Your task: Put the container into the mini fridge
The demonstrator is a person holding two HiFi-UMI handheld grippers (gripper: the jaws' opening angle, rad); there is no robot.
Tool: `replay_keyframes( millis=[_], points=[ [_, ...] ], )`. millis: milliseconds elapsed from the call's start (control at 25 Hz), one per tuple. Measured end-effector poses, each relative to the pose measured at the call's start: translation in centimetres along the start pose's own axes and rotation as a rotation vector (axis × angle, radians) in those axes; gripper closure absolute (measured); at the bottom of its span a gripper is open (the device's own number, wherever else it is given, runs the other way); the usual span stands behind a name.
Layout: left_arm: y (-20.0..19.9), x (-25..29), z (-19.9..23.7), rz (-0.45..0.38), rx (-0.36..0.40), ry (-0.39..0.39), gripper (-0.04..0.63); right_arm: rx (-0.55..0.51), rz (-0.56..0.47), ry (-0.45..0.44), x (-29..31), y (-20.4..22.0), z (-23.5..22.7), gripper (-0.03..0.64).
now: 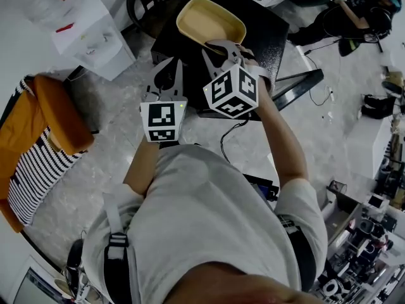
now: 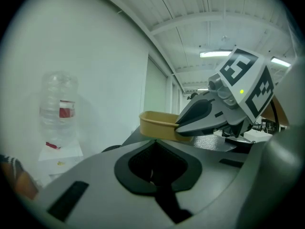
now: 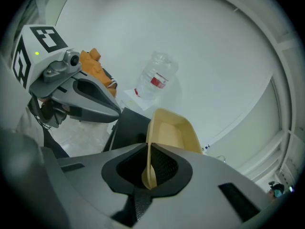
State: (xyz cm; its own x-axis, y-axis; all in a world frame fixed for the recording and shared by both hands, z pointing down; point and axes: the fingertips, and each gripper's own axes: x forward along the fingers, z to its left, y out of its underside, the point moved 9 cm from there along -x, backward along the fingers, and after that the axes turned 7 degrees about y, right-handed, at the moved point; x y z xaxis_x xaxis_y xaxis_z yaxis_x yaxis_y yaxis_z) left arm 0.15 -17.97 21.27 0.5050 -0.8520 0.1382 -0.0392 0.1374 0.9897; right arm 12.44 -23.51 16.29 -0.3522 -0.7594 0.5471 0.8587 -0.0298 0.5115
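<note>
Above the black mini fridge (image 1: pixel 266 27) — container (image 1: pixel 209 21) mouth-up, long axis level

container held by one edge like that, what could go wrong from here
The right hand-held gripper pinches the container only by its thin rim at one end, so it may tilt or slip out. The left hand-held gripper, shut and empty, sits close beside it and lends no support; the two could bump.

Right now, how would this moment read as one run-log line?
right gripper: fingers shut on container rim | left gripper: fingers together, empty | container: over black unit
</note>
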Motion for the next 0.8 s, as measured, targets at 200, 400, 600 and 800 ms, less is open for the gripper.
replay_keyframes(
  millis=[200, 400, 600, 800],
  points=[
    [0.3, -0.4, -1.6, 0.014, -0.001, -0.012, 0.584, 0.001, -0.025, -0.019, -1.8, 0.9, 0.9, 0.565],
    [0.3, -1.0, -3.2, 0.02, 0.002, -0.022, 0.583, -0.001, -0.041, -0.026, -3.5, 1.7, 1.3, 0.565],
    [0.3, -1.6, -4.7, 0.028, 0.008, -0.029, 0.584, 0.002, -0.056, -0.035, -5.2, 2.4, 1.8, 0.565],
    [0.4, -2.1, -6.2, 0.041, 0.016, -0.037, 0.584, 0.01, -0.071, -0.047, -6.7, 3.3, 2.4, 0.565]
  ],
)
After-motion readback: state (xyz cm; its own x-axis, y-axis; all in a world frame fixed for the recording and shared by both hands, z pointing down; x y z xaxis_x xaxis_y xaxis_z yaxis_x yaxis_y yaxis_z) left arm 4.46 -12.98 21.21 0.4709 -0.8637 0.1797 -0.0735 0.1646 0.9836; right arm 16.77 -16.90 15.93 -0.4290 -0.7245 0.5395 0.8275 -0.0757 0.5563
